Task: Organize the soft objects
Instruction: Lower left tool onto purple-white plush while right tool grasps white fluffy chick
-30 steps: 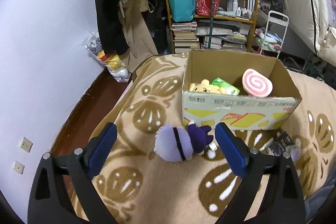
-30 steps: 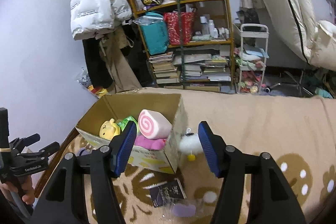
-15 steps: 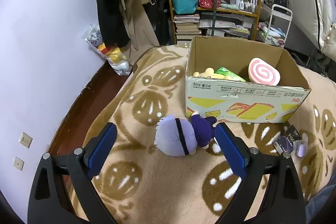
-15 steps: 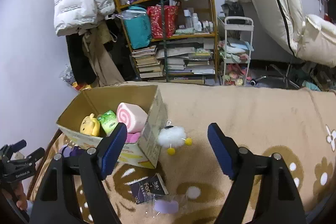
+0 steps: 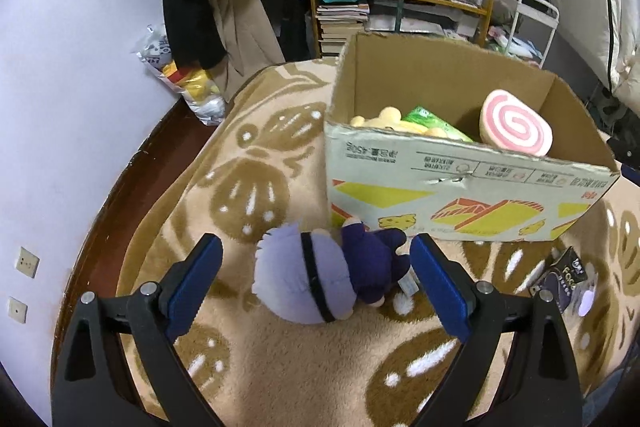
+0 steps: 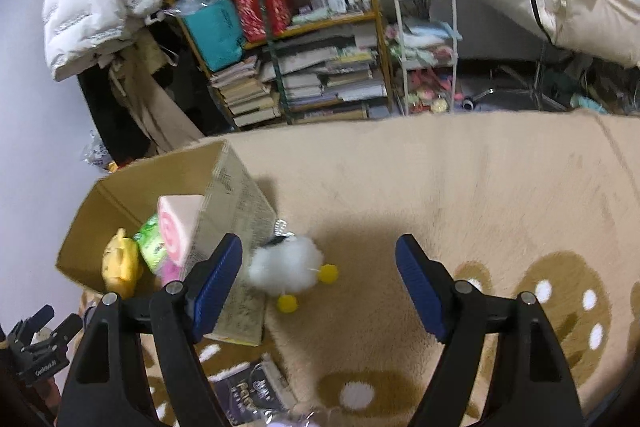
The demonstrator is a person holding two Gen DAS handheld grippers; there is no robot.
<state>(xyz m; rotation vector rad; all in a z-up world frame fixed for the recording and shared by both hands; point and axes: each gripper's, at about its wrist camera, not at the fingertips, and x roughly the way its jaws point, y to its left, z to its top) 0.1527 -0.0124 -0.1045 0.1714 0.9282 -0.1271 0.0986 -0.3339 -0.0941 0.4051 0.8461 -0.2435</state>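
Beige blanket [image 5: 280, 367] with brown leaf print, cluttered bookshelf [image 6: 304, 27] at 12 o'clock, black box up top reading "40". Cardboard box [image 5: 460, 187] printed "450g", holding pink swirl plush [image 5: 516, 127], yellow plush [image 5: 384, 117], green pack [image 5: 432, 119]. Left gripper [image 5: 316, 279] released, jaws wide around lavender-haired doll [image 5: 316, 279], not touching. Right gripper [image 6: 320, 287] released, just opened wider; white pompom toy [image 6: 288, 267] lying between jaws near left pad, beside box at 9 o'clock.
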